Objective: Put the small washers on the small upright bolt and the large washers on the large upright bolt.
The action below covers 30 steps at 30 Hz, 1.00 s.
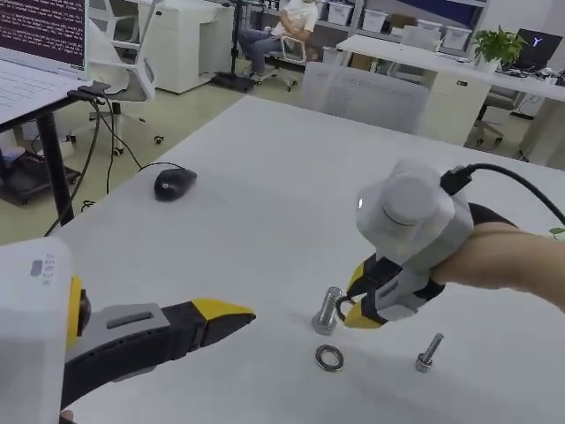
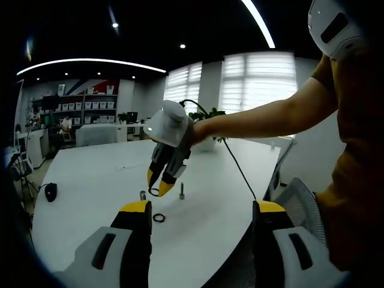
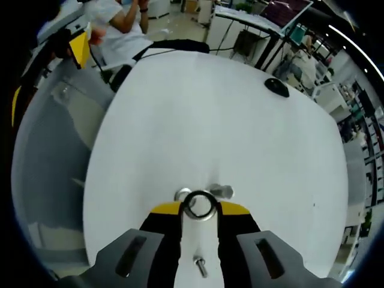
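Right gripper view: the right claw [image 3: 198,211] pinches a washer [image 3: 185,205] at its tips, the large bolt [image 3: 223,192] just beyond. Head view: that bolt stands upright immediately left of the claw. Left gripper view: the left claw [image 2: 203,210] gapes empty, farther off

In the right gripper view the held washer [image 3: 198,204] covers part of the large bolt [image 3: 221,192], and a second washer [image 3: 179,195] shows as an arc beside one yellow tip. In the head view the left gripper [image 1: 237,316] is cut off by the left and bottom edges, and the person's forearm [image 1: 512,261] by the right edge. In the left gripper view the small bolt [image 2: 181,192] is too small to show its thread.
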Tool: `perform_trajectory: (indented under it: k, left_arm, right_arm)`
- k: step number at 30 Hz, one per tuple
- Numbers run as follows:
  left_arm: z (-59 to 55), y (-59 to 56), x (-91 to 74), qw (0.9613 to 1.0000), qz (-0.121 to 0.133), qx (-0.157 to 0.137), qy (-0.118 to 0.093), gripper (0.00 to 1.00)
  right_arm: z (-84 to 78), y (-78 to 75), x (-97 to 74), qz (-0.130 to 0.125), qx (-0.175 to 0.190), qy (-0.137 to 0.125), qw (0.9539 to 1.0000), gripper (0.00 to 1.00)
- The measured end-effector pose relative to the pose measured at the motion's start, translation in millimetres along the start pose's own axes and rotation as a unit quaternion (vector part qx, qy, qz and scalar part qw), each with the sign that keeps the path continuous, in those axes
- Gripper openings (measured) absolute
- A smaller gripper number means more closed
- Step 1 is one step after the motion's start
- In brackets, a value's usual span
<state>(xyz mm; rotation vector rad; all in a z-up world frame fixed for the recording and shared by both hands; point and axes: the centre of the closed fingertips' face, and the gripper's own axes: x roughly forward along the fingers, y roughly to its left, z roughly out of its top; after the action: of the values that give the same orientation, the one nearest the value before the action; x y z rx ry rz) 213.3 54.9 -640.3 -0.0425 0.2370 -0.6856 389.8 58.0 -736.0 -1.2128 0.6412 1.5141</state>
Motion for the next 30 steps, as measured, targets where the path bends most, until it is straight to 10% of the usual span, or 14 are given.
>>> perform_trajectory:
  k: [30]
  left_arm:
    - [-3.2, 2.8, 8.0, 0.9999, 0.003, -0.009, 0.006, 0.67]
  right_arm:
    - [-6.5, -25.5, 39.5, 0.011, -0.015, 0.034, 0.9992, 0.22]
